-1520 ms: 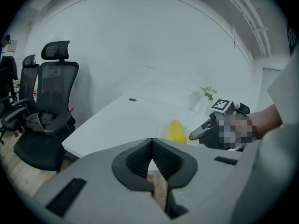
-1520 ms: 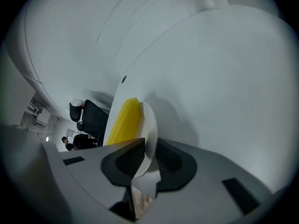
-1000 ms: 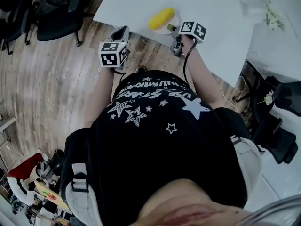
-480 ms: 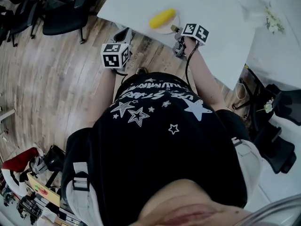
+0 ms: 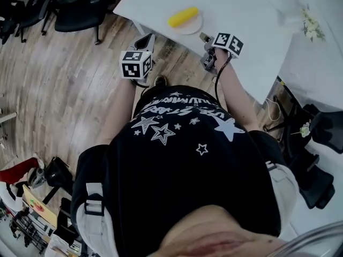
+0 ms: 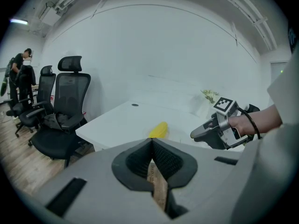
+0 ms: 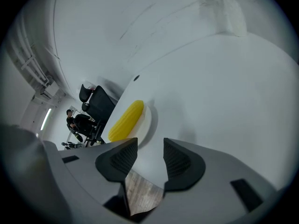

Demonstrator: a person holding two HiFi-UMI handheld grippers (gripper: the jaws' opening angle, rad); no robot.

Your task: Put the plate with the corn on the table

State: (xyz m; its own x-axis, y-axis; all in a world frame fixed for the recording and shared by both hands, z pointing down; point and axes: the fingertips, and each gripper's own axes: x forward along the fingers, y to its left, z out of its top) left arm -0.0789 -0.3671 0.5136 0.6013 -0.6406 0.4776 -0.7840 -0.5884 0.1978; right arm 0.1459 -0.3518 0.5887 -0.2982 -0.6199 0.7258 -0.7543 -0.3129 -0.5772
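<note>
Right hand-held gripper (image 7: 150, 144) gapes empty, jaws just narrowing, near plate (image 7: 149, 119) holding corn (image 7: 126, 121); left hand-held gripper (image 6: 152, 144) closed.

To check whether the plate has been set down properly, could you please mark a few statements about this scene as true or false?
1. The corn lies on the plate. True.
2. The plate stands on the floor. False: it stands on the white table, near its edge.
3. The right gripper is clamped on the plate. False: its fingers stand apart with nothing between them, having just closed a little, and the plate lies ahead of them.
4. The left gripper has its fingers together and holds nothing. True.
</note>
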